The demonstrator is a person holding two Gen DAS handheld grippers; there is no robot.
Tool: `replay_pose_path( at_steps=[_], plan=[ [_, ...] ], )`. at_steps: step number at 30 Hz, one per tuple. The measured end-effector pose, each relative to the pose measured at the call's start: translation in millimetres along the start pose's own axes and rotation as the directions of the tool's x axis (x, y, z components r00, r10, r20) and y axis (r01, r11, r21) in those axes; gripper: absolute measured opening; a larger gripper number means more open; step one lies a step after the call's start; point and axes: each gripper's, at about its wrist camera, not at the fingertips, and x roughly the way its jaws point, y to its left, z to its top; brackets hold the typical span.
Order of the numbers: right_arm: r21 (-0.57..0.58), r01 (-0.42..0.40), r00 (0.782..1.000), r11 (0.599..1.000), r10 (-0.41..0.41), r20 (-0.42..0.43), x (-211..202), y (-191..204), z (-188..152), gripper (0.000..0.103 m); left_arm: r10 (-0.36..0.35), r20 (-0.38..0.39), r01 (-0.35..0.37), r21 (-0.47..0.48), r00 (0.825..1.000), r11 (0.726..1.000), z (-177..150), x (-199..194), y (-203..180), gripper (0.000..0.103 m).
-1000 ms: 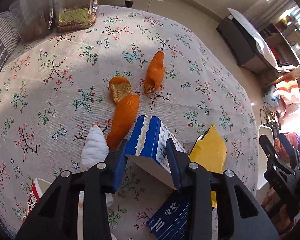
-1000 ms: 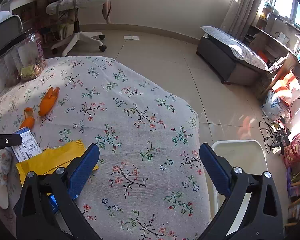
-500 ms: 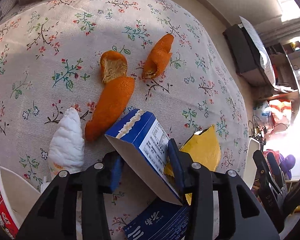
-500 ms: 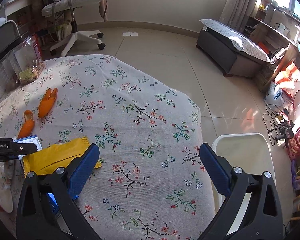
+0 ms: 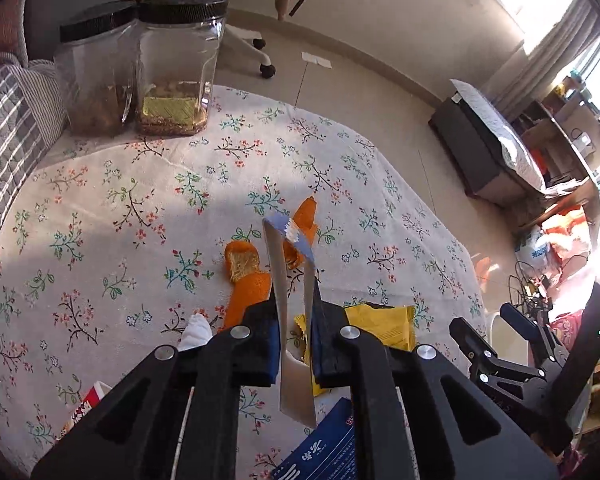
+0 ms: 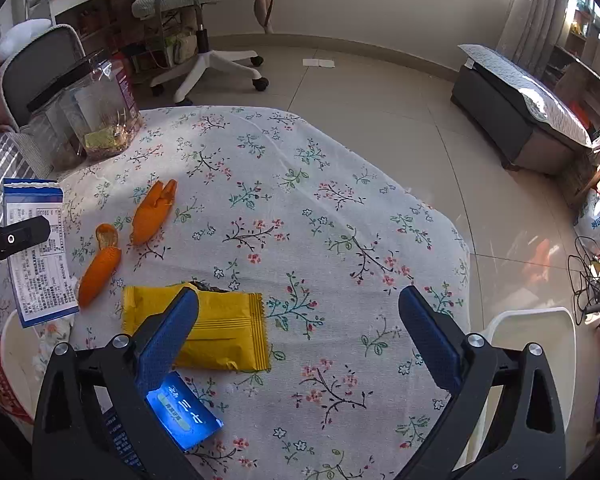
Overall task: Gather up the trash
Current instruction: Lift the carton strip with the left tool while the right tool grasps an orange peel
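My left gripper [image 5: 296, 312] holds a blue-and-white packet [image 5: 278, 276] off the floral tablecloth [image 5: 148, 200]; its jaws are closing and squeeze the packet flat. From the right wrist view the same packet [image 6: 36, 256] hangs at the left edge. Three orange peels [image 6: 154, 212] [image 6: 100, 272] [image 6: 107, 236] lie behind a yellow wrapper [image 6: 220, 328]. My right gripper [image 6: 298, 324] stands open above the cloth with nothing between its fingers; its left finger is over the wrapper's near corner. A blue card [image 6: 184, 412] lies under that finger. A white tissue [image 5: 196, 332] lies by the peels.
Two lidded glass jars [image 5: 176, 68] stand at the table's far left corner. A red-and-white paper cup [image 6: 4, 360] sits at the near left. A white bin [image 6: 532, 336] stands on the floor off the table's right edge. An office chair [image 6: 204, 20] is beyond the table.
My left gripper has closed on the blue-and-white packet, flattened it and lifted it off the cloth. My right gripper has shifted left, over the yellow wrapper.
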Motion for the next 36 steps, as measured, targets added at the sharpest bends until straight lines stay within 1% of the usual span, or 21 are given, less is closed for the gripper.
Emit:
replay_pose_path(
  at_steps=[1,3,5,7,9,10,12,14,15,16,17,18,19,20,22,28,32,36],
  plan=[
    [0.019,-0.021,1.0,1.0,0.021,-0.022,8.5,6.3,8.0,0.096,0.022,0.034,-0.023,0.019,0.999,1.0,3.3,-9.2,0.3,0.011],
    [0.066,-0.061,0.995,0.996,0.065,-0.072,27.6,20.7,23.8,0.096,0.068,0.106,-0.073,0.047,0.992,0.996,9.3,-28.4,1.7,0.011],
    [0.102,-0.086,0.99,0.991,0.097,-0.105,45.7,37.3,37.3,0.091,0.089,0.162,-0.098,0.052,0.983,0.994,16.0,-46.0,7.8,0.012],
    [0.141,-0.112,0.982,0.984,0.131,-0.139,63.3,53.0,46.9,0.083,0.098,0.199,-0.109,0.043,0.975,0.993,22.1,-58.4,14.6,0.012],
    [0.193,-0.142,0.971,0.971,0.175,-0.165,77.7,65.6,52.3,0.083,0.107,0.219,-0.116,0.029,0.97,0.993,28.4,-64.9,21.1,0.012],
    [0.202,-0.145,0.968,0.969,0.181,-0.172,82.7,72.6,54.0,0.083,0.11,0.224,-0.118,0.02,0.968,0.993,30.6,-66.8,24.8,0.012],
    [0.183,-0.139,0.968,0.973,0.172,-0.181,91.3,89.0,58.0,0.082,0.112,0.227,-0.117,0.008,0.967,0.993,31.7,-69.4,31.7,0.012],
    [0.156,-0.129,0.967,0.979,0.159,-0.197,99.0,102.6,59.6,0.077,0.113,0.23,-0.115,-0.006,0.967,0.993,32.5,-72.1,38.0,0.012],
    [0.152,-0.126,0.965,0.98,0.157,-0.209,103.2,107.0,60.0,0.071,0.115,0.231,-0.115,-0.012,0.966,0.993,33.1,-73.2,40.5,0.012],
    [0.151,-0.123,0.962,0.981,0.155,-0.225,107.3,109.9,60.5,0.059,0.116,0.231,-0.115,-0.017,0.966,0.993,33.8,-74.3,43.0,0.012],
    [0.152,-0.118,0.959,0.981,0.152,-0.238,111.9,112.0,60.3,0.05,0.118,0.233,-0.116,-0.023,0.965,0.993,32.8,-76.7,44.8,0.012],
    [0.152,-0.108,0.959,0.982,0.144,-0.245,114.9,111.8,59.8,0.038,0.122,0.233,-0.118,-0.03,0.965,0.993,33.6,-77.5,47.1,0.012],
    [0.149,-0.092,0.964,0.985,0.126,-0.233,114.5,112.3,60.2,0.028,0.125,0.232,-0.119,-0.037,0.965,0.992,33.9,-78.1,49.0,0.012],
    [0.148,-0.093,0.967,0.985,0.124,-0.222,113.5,112.4,61.0,0.02,0.128,0.23,-0.121,-0.045,0.965,0.992,33.3,-78.1,51.6,0.012],
    [0.16,-0.101,0.968,0.982,0.134,-0.213,111.3,111.2,61.9,0.016,0.142,0.225,-0.132,-0.059,0.964,0.99,34.7,-77.2,56.0,0.012],
    [0.146,-0.115,0.984,0.983,0.133,-0.118,81.4,105.3,67.5,0.015,0.162,0.2,-0.147,-0.087,0.966,0.985,36.0,-67.7,63.2,0.012],
    [0.102,-0.09,0.995,0.991,0.094,-0.035,50.0,98.4,67.3,0.015,0.17,0.206,-0.155,-0.087,0.964,0.984,35.3,-66.7,60.1,0.012],
    [0.098,-0.073,0.997,0.992,0.07,0.03,22.3,83.1,63.7,0.015,0.165,0.217,-0.151,-0.083,0.962,0.985,33.1,-65.1,54.7,0.012]
  ],
)
